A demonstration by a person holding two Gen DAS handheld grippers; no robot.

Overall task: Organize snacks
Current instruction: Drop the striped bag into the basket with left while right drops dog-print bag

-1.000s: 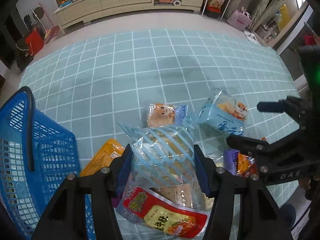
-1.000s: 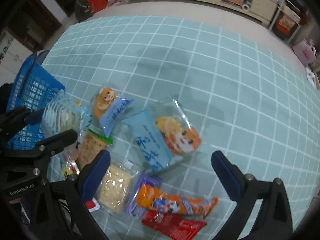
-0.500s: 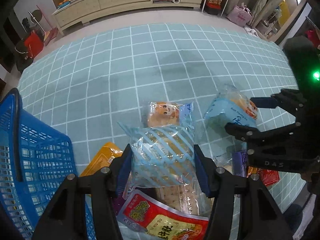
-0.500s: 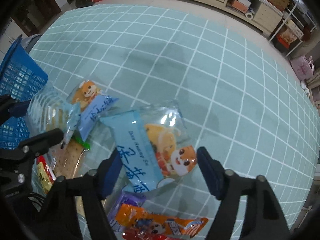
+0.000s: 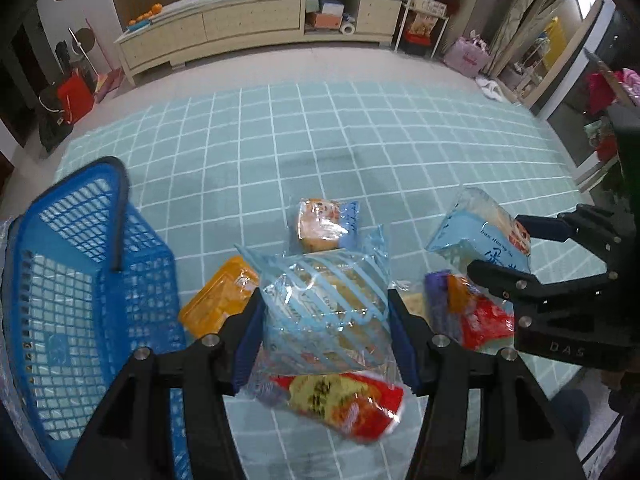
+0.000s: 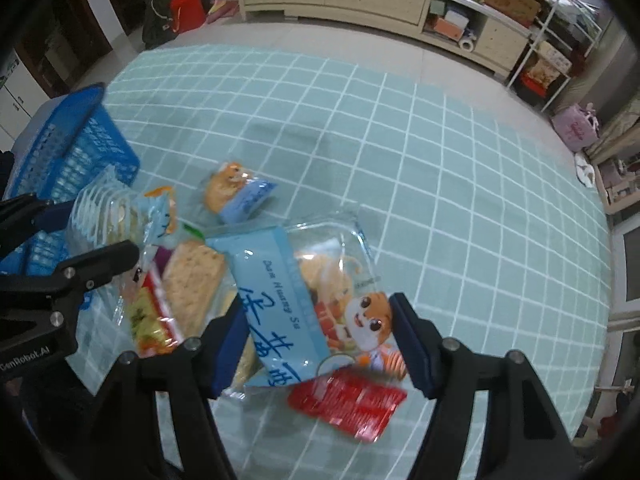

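On the teal checked mat [image 5: 360, 152], a blue basket [image 5: 80, 304] stands left of the snack pile. A striped blue packet [image 5: 324, 316] is clamped in the left gripper [image 5: 324, 336], a tiger-print packet [image 6: 316, 304] in the right gripper [image 6: 320, 344], seemingly lifted clear. Next, each packet should be carried over the basket and released.

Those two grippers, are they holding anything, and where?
Left gripper clamps the blue-striped cracker bag by its sides; right gripper clamps the blue tiger-print snack bag likewise.
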